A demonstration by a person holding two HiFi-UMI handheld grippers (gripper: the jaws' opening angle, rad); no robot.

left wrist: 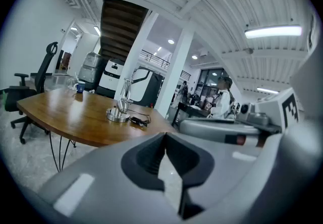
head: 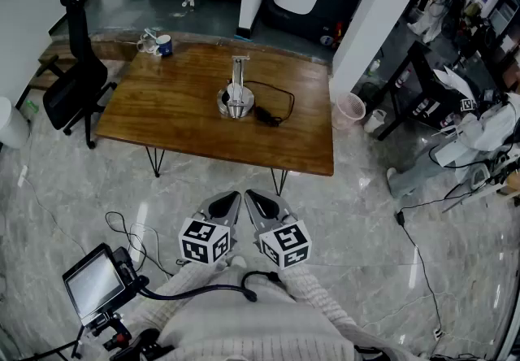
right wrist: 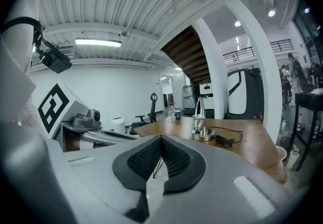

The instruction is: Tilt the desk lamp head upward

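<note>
Grey marble floor [head: 366, 254] surrounds a wooden table [head: 162, 119], with an office chair [head: 77, 79] at its left end. From overhead I cannot make out the lamp head's angle. The silvery desk lamp [head: 236, 96] stands mid-table on a round base, its cord [head: 280, 99] beside it. My left gripper [head: 231, 200] and right gripper [head: 253, 199] are closed and empty, well short of the table.

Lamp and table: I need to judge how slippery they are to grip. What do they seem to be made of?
Lamp: looks like polished metal, silvery with bright glints on base and stem. Table: the top seems to be wood or wood veneer, warm brown with a soft sheen; its thin dark legs are probably metal rod.
</note>
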